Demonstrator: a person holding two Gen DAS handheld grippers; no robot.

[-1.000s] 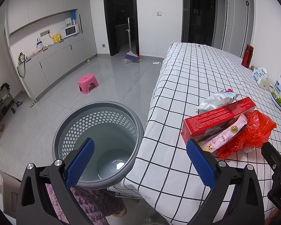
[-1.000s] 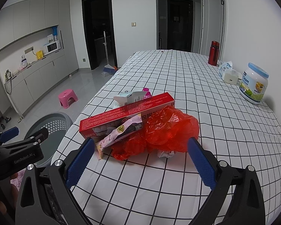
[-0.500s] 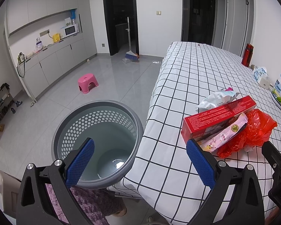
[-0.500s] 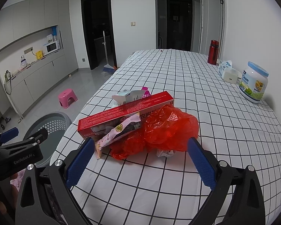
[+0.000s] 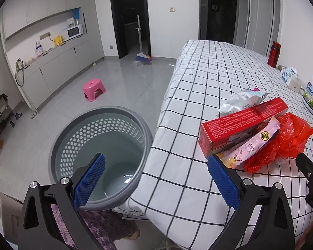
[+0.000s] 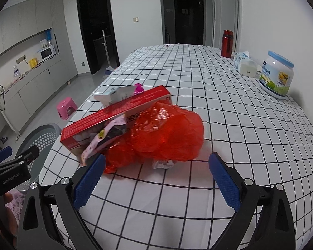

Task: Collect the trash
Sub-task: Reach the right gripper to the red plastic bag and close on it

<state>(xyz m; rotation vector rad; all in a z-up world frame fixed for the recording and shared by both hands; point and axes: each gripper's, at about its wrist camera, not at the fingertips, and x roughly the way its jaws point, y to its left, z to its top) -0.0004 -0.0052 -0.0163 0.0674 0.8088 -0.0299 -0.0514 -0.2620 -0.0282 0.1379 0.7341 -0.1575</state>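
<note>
Trash pile [image 6: 135,129] on checked table [image 6: 219,108], basket [image 5: 98,145] beside; both grippers' fingers [image 6: 89,179] spread

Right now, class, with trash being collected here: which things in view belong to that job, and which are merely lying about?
Part of the job:
red plastic bag
red box
pink wrapper
white wrapper
crumpled paper scrap
grey basket
left gripper and right gripper, both open

Just lying about:
red flask
tissue pack
blue-lidded jar
pink stool
broom
</note>
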